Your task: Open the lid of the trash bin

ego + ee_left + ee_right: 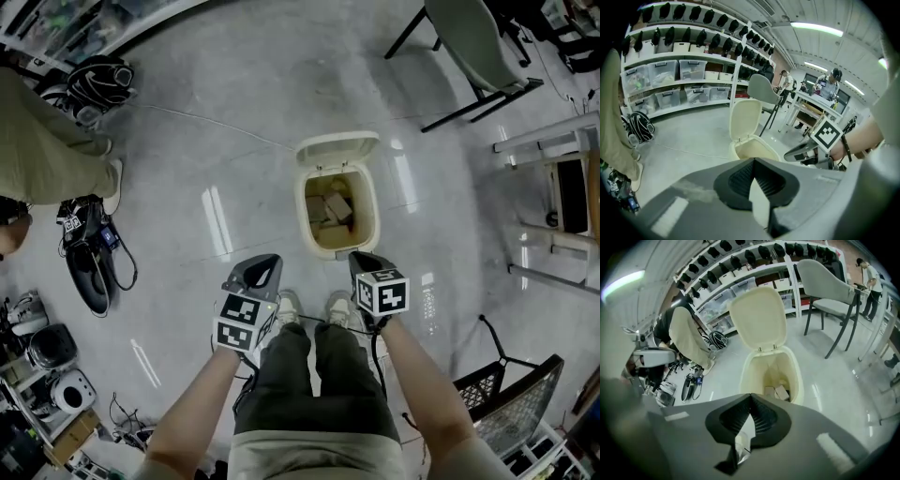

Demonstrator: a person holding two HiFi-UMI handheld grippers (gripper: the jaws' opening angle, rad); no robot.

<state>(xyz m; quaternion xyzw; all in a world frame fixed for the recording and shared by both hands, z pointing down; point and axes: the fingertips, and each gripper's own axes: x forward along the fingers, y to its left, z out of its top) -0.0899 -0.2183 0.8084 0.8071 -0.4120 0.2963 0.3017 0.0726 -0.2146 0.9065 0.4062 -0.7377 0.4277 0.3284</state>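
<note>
The cream trash bin (309,217) stands on the grey floor just ahead of my feet, its lid (336,148) swung up and back. Cardboard scraps (330,211) lie inside. My left gripper (265,265) hovers near the bin's front left, jaws shut on nothing. My right gripper (366,260) hangs over the bin's front rim, also shut and empty. In the left gripper view the bin (757,150) and raised lid (745,119) sit beyond the shut left gripper (753,161). In the right gripper view the right gripper (751,397) points at the open bin (793,376) and upright lid (758,317).
A grey chair (473,47) stands behind the bin to the right. A person in beige trousers (47,159) is at the left, with black gear (94,258) on the floor. A white table frame (553,187) and a black wire chair (516,412) are on the right.
</note>
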